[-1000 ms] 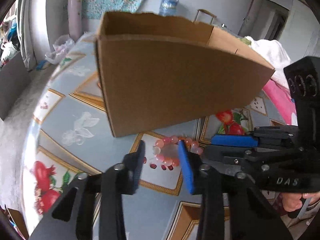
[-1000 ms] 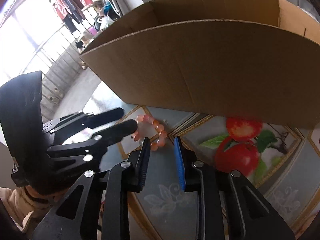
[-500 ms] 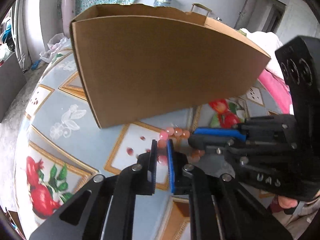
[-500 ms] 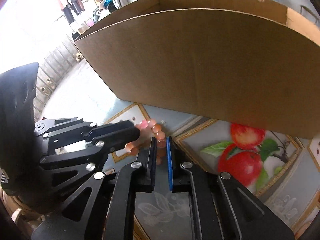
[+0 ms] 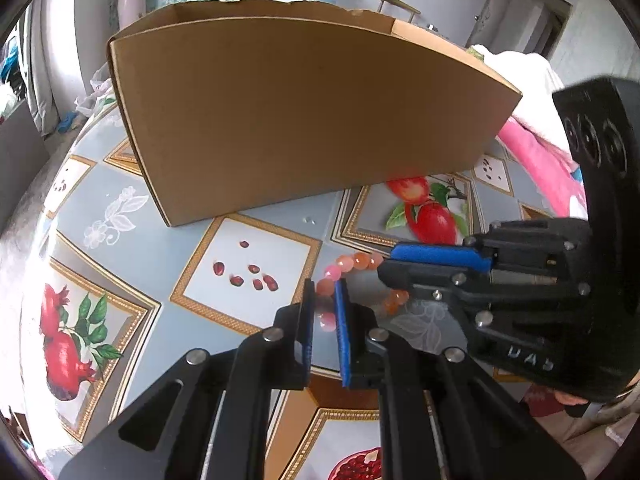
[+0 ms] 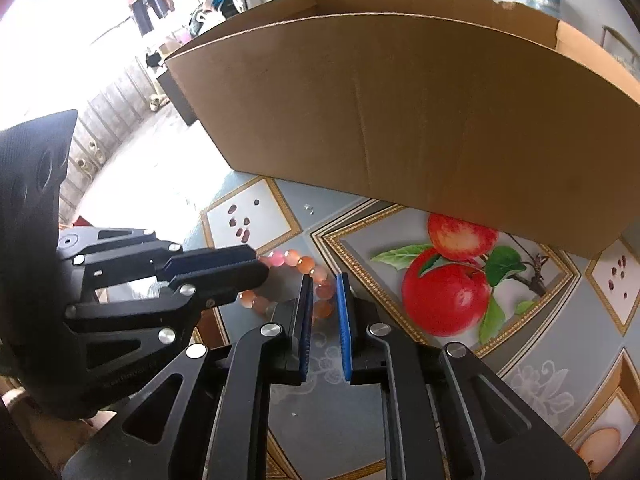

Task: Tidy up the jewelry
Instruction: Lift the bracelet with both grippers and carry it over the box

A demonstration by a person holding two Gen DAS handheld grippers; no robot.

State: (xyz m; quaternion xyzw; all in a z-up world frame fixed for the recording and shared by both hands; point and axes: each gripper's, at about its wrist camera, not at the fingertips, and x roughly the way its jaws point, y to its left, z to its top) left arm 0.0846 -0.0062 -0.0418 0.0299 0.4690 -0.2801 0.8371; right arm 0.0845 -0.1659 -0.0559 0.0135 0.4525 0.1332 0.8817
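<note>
A bracelet (image 5: pixel 352 264) of pink and orange beads sits low over the patterned desk (image 5: pixel 168 248), strung between the two grippers in front of the cardboard box (image 5: pixel 304 116). In the left wrist view the left gripper (image 5: pixel 325 312) comes up from 6 o'clock and its blue-padded jaws are clamped on the bracelet's near-left beads, a pink bead showing in the narrow slot between the pads. From there the string arcs toward 1 o'clock to the right gripper (image 5: pixel 394 266), which reaches in from 3 o'clock with its jaws nearly together on the far end of the loop.

In the right wrist view the right gripper (image 6: pixel 325 304) rises from 6 o'clock, and orange beads of the bracelet (image 6: pixel 304 266) lie between its pads; these jaws are easing apart, and whether the pads press on the beads cannot be told for certain. The left gripper (image 6: pixel 260 266) enters from 9 o'clock, its tips closed over the pink end of the string.

The box stands on the desk at 12 o'clock of the bracelet, its tall brown wall (image 6: pixel 400 120) facing both cameras and its top open. A printed red apple (image 6: pixel 446 300) lies at 3 o'clock of the bracelet in the right wrist view. A printed square with red seeds (image 5: pixel 248 272) lies at 9 o'clock in the left wrist view.
</note>
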